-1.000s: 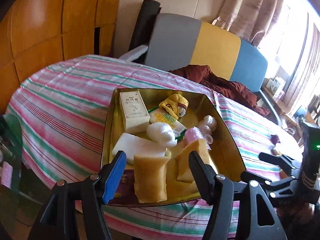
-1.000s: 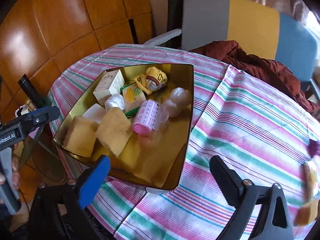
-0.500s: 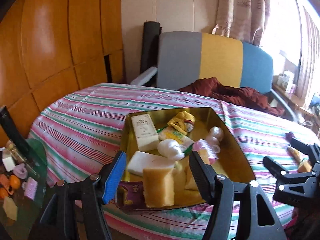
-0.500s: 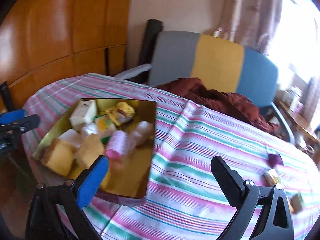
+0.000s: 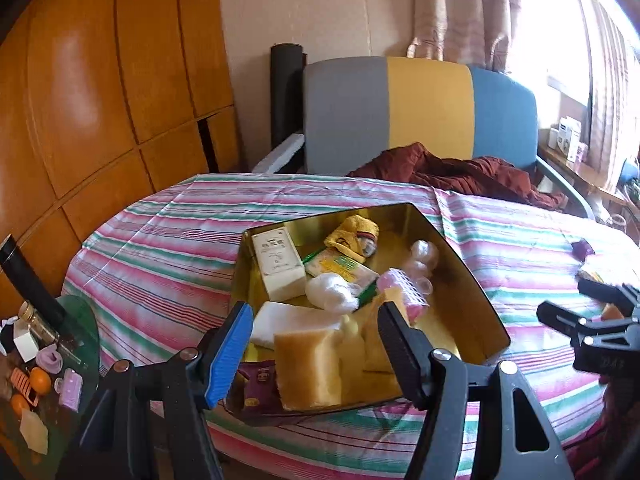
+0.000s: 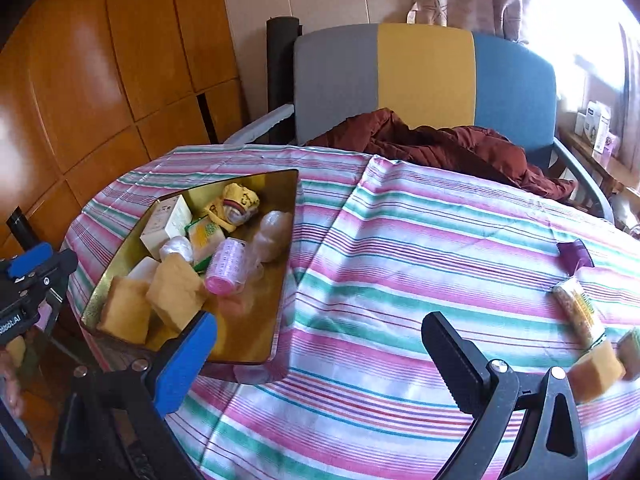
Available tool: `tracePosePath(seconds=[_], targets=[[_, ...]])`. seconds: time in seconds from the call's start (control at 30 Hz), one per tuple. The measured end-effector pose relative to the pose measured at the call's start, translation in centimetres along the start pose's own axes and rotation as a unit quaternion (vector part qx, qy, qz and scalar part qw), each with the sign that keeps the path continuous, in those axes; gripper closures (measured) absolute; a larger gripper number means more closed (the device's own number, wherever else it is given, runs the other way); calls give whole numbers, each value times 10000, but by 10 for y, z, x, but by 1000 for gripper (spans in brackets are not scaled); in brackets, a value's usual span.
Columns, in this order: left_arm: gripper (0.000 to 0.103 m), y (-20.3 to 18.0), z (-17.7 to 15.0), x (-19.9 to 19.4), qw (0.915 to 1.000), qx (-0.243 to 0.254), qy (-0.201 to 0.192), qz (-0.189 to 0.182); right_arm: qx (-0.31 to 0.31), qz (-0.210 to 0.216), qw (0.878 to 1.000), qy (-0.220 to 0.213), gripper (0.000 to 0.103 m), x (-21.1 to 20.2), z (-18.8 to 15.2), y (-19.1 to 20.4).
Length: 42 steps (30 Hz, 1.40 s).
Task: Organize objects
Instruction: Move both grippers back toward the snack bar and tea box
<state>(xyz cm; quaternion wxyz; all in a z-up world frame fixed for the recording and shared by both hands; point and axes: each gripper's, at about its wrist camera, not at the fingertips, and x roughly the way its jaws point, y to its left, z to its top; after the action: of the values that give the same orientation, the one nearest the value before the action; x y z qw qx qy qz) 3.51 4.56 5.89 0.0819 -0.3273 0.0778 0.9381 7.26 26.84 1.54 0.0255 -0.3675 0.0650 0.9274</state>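
Since a second ago both cameras have pulled back and tilted up, so the gold tin (image 5: 472, 280) looks smaller and more of the room shows behind it.

At far left, a low green glass side table (image 5: 82, 320) holds small oddments, with orange wood panelling (image 5: 100, 100) behind it. Next comes the round table under a pink, green and white striped cloth (image 6: 400, 248). Behind it stands a chair with a grey, yellow and blue back (image 6: 424, 76), a dark red garment (image 6: 440, 144) heaped on its seat.

The tin sits on the cloth at the table's left edge. It holds a cream box (image 5: 278, 262), a yellow sock bundle (image 5: 352, 236), a white wad (image 5: 330, 298), a pink hair roller (image 6: 226, 266), clear plastic bottles (image 6: 274, 232) and tan sponges (image 5: 308, 364).

At far right on the cloth lie a purple packet (image 6: 576, 254), a wrapped snack bar (image 6: 580, 312) and another tan sponge (image 6: 596, 370).

The left gripper (image 5: 316, 344) hovers in front of the tin's near end, jaws apart and holding nothing. The right gripper (image 6: 316, 354) hangs over bare cloth, jaws spread wide and empty.
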Motion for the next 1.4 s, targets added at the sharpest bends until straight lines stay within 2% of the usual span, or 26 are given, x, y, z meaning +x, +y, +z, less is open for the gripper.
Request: tracePosePath(seconds=[0.27,0.67,0.97,1.07,1.17,1.3,1.4], targets=[[37,-21,2,-1,9996,272,23,-113,193,-490,9985,-170,0,-11,8,-37],[37,-60,14,1,9964,776,-47,-337,461,-1264,9906,-235,0,-32,21,-120],[36,-99,21,10,9913,1152,31,-631,992,-2053,9730,-367,0,-48,30,-210],[36,-114,23,14,9880,1216,131,-939,1470,-2350,9598,-449,0,-51,26,-253],[36,-133,26,23,9829,1220,394,-1320,2397,-2639,9325,-584,0,-59,10,-303],[36,-163,26,38,9772,1267,685,-1558,3652,-2635,8901,-700,0,-74,-16,-348],[36,-189,26,51,9693,1305,985,-1834,4000,-2627,8751,-722,0,-80,-24,-358]])
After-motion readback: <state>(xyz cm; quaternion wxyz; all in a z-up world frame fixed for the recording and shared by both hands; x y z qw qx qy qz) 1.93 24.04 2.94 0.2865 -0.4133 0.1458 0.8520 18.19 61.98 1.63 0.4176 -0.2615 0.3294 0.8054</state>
